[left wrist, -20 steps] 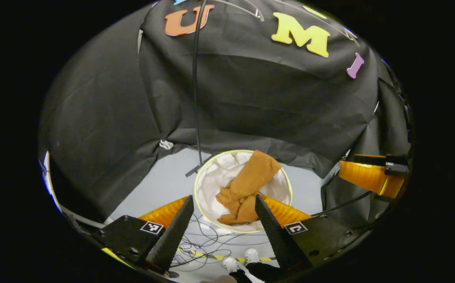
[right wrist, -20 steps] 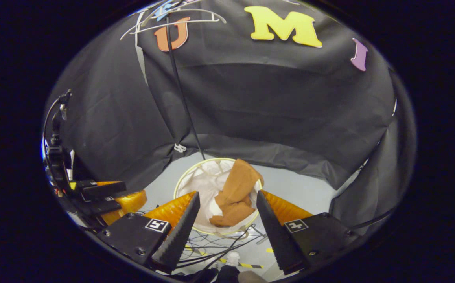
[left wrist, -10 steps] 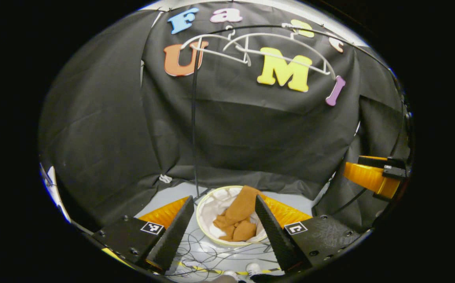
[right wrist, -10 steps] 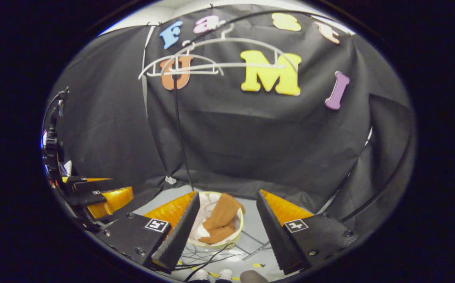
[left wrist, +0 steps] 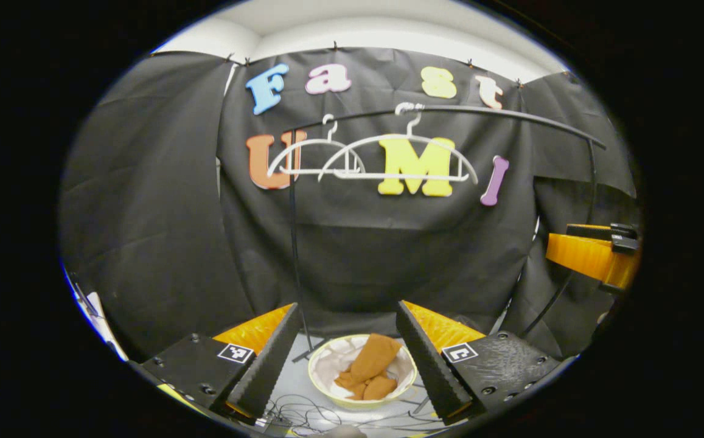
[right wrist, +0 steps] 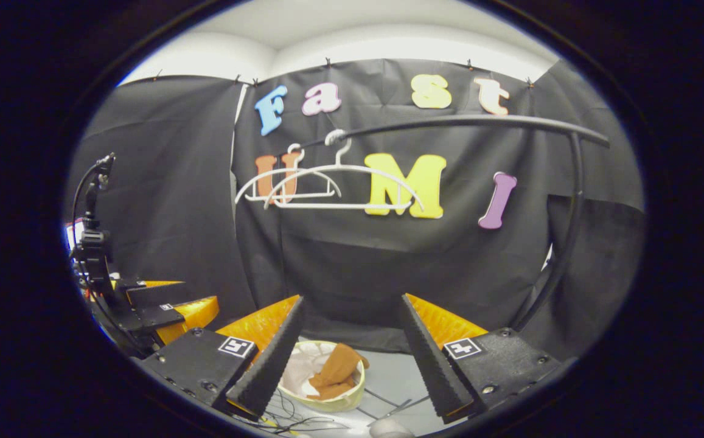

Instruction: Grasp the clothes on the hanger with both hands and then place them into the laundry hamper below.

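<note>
Lying crumpled in the hamper, the clothes sit below both gaping grippers.

Two white clothes hangers hang side by side on one black rail: a smaller hanger to the left and a larger hanger to the right, overlapping at their ends. One rack upright runs down at the left and one rack upright at the right. One round laundry hamper with a pale rim stands on the floor below. One brown garment lies crumpled inside it. Two grippers are counted: the left gripper and the right gripper, each with two fingers spread apart. Several thin cables lie on the floor near the hamper; their number cannot be told.
</note>
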`<move>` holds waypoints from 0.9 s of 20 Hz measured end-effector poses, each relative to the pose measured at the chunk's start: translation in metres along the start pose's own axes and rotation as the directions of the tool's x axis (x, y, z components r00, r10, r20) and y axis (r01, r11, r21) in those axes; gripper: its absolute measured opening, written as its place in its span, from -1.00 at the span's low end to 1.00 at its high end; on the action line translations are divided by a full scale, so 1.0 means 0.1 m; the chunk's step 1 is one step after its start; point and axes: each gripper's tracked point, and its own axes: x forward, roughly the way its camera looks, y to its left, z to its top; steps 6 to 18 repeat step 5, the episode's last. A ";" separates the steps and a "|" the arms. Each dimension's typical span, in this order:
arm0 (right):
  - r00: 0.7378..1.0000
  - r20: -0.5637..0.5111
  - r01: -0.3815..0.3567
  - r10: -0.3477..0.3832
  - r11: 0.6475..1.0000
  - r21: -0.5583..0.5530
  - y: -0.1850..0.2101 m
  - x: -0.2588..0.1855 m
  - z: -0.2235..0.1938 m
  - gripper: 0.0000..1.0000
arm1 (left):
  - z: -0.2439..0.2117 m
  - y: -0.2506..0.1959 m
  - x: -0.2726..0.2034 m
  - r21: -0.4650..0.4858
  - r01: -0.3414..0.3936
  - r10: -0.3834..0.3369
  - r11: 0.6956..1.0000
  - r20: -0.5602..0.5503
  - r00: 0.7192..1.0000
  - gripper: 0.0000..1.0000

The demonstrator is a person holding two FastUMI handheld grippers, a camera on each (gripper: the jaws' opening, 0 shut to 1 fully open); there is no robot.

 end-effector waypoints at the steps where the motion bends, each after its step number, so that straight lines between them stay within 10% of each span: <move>1: 1.000 0.024 -0.007 0.007 1.000 0.005 -0.03 -0.12 0.09 0.96 | 0.13 -0.04 -0.13 0.007 -0.008 0.008 1.000 0.034 0.999 0.98; 5: 0.993 0.116 -0.038 0.034 0.999 0.030 -0.28 -0.76 0.37 0.96 | 0.53 -0.22 -0.69 0.018 -0.055 0.052 0.998 0.127 0.990 1.00; 18: 0.993 0.116 -0.038 0.034 0.999 0.030 -0.28 -0.76 0.37 0.96 | 0.53 -0.22 -0.69 0.018 -0.055 0.052 0.998 0.127 0.990 1.00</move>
